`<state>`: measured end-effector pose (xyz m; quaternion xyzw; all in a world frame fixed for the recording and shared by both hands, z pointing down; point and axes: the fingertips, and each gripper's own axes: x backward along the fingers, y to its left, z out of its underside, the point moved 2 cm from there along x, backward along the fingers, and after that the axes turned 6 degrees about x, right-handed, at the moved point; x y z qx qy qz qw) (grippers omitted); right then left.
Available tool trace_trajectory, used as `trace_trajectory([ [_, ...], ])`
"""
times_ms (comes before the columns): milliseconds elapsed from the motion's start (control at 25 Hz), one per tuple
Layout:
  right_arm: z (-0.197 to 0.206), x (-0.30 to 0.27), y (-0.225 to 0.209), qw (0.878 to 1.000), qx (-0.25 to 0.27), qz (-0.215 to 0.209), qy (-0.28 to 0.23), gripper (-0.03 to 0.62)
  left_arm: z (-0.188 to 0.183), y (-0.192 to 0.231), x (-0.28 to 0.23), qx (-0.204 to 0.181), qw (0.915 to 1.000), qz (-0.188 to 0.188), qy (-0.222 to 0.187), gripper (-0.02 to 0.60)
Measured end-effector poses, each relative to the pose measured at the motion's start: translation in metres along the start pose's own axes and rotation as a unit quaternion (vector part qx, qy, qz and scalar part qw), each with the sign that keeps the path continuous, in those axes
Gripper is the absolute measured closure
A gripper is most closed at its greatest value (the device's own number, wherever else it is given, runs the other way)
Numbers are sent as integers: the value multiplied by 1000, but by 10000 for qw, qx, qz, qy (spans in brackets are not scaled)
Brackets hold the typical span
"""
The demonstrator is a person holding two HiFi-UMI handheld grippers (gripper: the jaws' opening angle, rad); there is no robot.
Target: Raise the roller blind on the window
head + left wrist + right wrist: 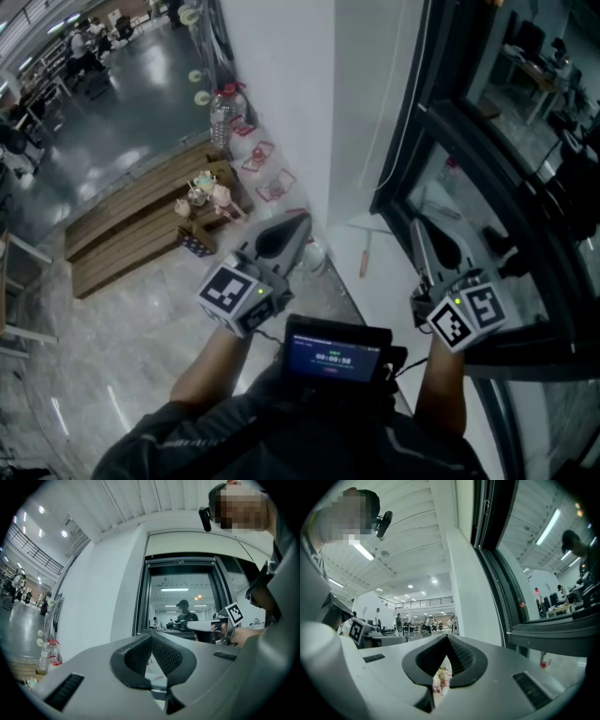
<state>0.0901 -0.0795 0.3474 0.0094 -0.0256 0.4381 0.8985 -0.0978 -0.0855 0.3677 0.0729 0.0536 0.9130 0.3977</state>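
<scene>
Ribbed black pads [166, 656] fill the foreground of both gripper views. On each tool they meet at the tips, with only a slim wedge of light behind them. The left gripper [151, 637] and the right gripper [447, 639] are both pinched together on nothing.

In the head view a thin pale cord [387, 112] hangs at about 1 o'clock from the left tool. It lies just beside the dark window frame [405, 150] and clear of both tools. The roller blind [187, 543] seems to be the flat pale band at 12 o'clock above the glass in the left gripper view, though I cannot be sure.

The step in hand looks like the reach for that cord. One pair of jaws should be spread before it arrives, then brought round the cord so that it crosses the ribbing squarely. After a firm close, the pull should run straight down along the cord's own line. So fine and smooth a line could slip through or swing aside from a sideways tug. The second tool could take over below for the next pull.

The tool shells are smooth grey plastic, each carrying a cube with square markers. A small dark screen [336, 352] sits at 6 o'clock. The white sill [380, 281] looks hard and matt. At 10 o'clock lie slatted wooden boards [131, 220] on a glossy veined floor [141, 375], with a clear ribbed water bottle [225, 112] at 11 o'clock.
</scene>
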Motion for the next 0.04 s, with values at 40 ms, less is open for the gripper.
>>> trace_trajectory([
  [40, 0, 0, 0, 10000, 7, -1, 2, 576, -1, 0, 0, -5, 10000, 2, -31, 586],
])
